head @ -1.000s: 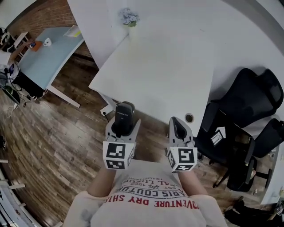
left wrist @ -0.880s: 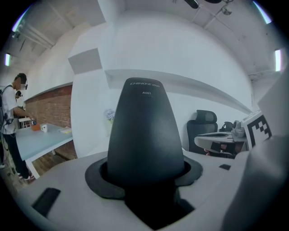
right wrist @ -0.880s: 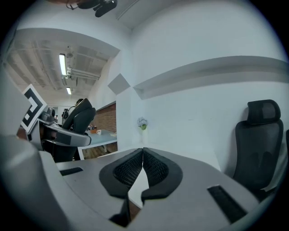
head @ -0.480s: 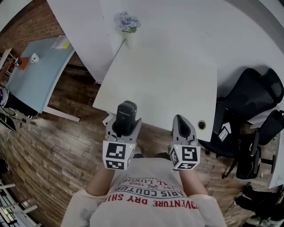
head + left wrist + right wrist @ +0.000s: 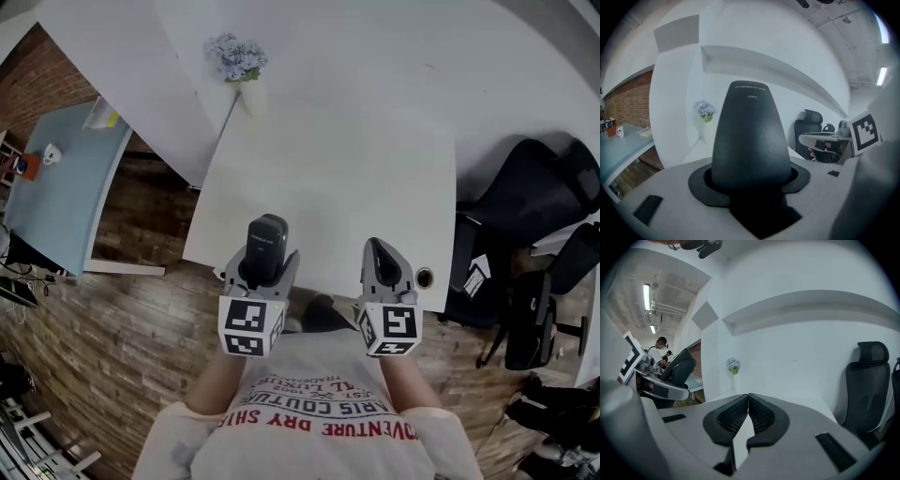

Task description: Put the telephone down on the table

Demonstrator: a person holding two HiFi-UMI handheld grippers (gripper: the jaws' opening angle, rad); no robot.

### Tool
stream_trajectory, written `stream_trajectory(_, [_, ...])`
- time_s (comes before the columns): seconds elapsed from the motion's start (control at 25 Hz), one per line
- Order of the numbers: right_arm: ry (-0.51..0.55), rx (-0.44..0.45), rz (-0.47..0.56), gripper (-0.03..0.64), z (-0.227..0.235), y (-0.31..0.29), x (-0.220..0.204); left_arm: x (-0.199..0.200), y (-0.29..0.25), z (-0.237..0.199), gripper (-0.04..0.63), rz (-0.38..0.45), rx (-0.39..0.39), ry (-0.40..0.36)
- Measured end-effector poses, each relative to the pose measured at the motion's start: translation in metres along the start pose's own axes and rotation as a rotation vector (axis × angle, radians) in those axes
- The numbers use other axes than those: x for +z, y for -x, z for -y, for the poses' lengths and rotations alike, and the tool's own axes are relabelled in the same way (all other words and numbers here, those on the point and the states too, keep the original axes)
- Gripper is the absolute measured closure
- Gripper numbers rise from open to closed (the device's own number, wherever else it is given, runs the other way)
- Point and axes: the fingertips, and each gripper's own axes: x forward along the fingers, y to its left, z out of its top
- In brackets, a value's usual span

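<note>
left gripper: jaws shut on the phone, pads tight on its lower end, one each side.
phone: dark handset between the left jaws, sticking out well past the tips. small pale print near its far end, too small to read. carried by the jaws, not lying on the table.
right gripper: jaws fully together, ribbed pads touching, nothing between them.
spacing: the two grippers side by side, well apart, both tips pointing away from the person.
table: white top ahead of and below both sets of jaws. in the head view its near edge falls under the tips. height of the phone over it: can't tell.
hole: round grommet in the table's near corner, just right of the right jaws.
flowers: small bunch in a white vase at the far table corner, far ahead of the left jaws. also seen left of the phone in the left gripper view.
chairs: black office chairs right of the right jaws, beyond the table edge.
blue desk: far left of the left jaws, with a white mug on it.
floor: wood planks, below and left of the left jaws.
person: torso in a pale printed t-shirt behind both grippers.
</note>
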Motion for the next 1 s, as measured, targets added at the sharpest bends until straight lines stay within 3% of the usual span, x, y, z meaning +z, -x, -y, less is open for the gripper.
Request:
stream_trajectory(0.24, [-0.034, 0.027, -0.031, 0.592, 0.043, -0.047, -0.003, 0.017, -0.070, 0.003, 0.313, -0.062, -0.010, 0.011])
stream_trajectory(0.4, [-0.051, 0.056, -0.066, 0.592, 0.059, -0.070, -0.011, 0.013, -0.103, 0.000, 0.313, -0.120, -0.006, 0.058])
stream_trajectory(0.72, [-0.071, 0.026, -0.076, 0.592, 0.084, -0.107, -0.015, -0.017, -0.166, -0.017, 0.313, -0.247, -0.008, 0.092])
stream_trajectory(1.0, [-0.106, -0.010, -0.152, 0.592, 0.089, -0.137, -0.034, -0.054, -0.224, -0.037, 0.313, -0.391, -0.020, 0.118])
